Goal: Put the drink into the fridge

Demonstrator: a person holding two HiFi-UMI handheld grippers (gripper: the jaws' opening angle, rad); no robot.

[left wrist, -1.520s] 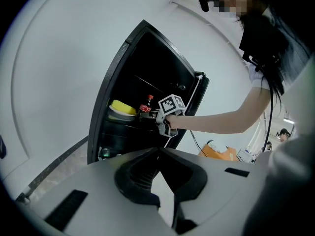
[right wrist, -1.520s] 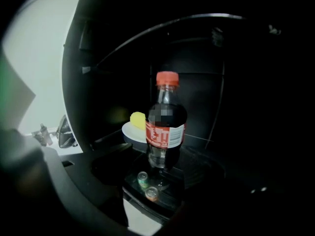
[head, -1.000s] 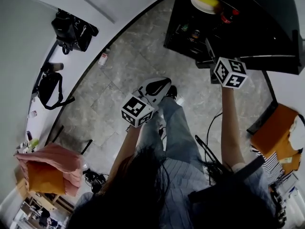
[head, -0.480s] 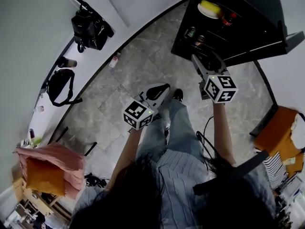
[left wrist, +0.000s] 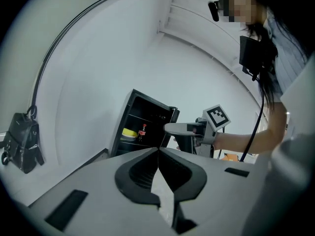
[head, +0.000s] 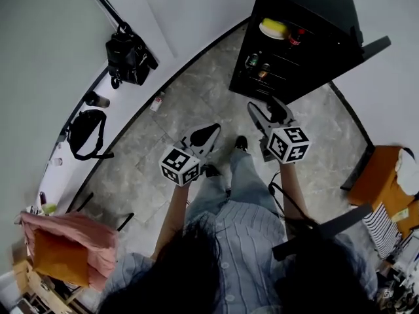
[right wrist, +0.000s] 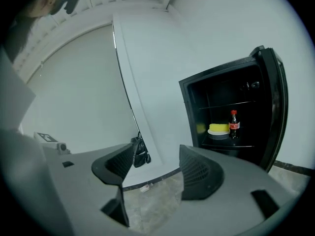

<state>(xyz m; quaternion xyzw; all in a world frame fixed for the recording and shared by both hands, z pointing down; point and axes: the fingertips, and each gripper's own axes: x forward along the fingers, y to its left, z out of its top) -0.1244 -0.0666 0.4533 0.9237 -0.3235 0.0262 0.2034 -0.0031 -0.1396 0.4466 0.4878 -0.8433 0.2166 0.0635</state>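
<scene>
Apparently the drink [right wrist: 234, 124], a small dark bottle with a red cap and label, is already standing upright on a shelf inside the fridge [right wrist: 191, 113], just beside a yellow thing lying on a white plate [right wrist: 218, 130]. On a lower shelf, in the head view, two cans [head: 257, 65] are sitting near each other. The fridge door [right wrist: 276, 107] is hanging wide open. The right gripper [right wrist: 157, 168] is pointing toward the fridge from well apart; its jaws are standing wide and nothing is lying between them. The left gripper [left wrist: 158, 152] is pressing its jaws together on nothing, and it is also pointing toward the fridge from a distance. The person is standing on the stone floor [head: 190, 90] in front of the fridge, with a black bag [head: 127, 51] hanging on the wall to the left. I am judging that the putting-in is done, and that only the closing of the door is perhaps remaining.
</scene>
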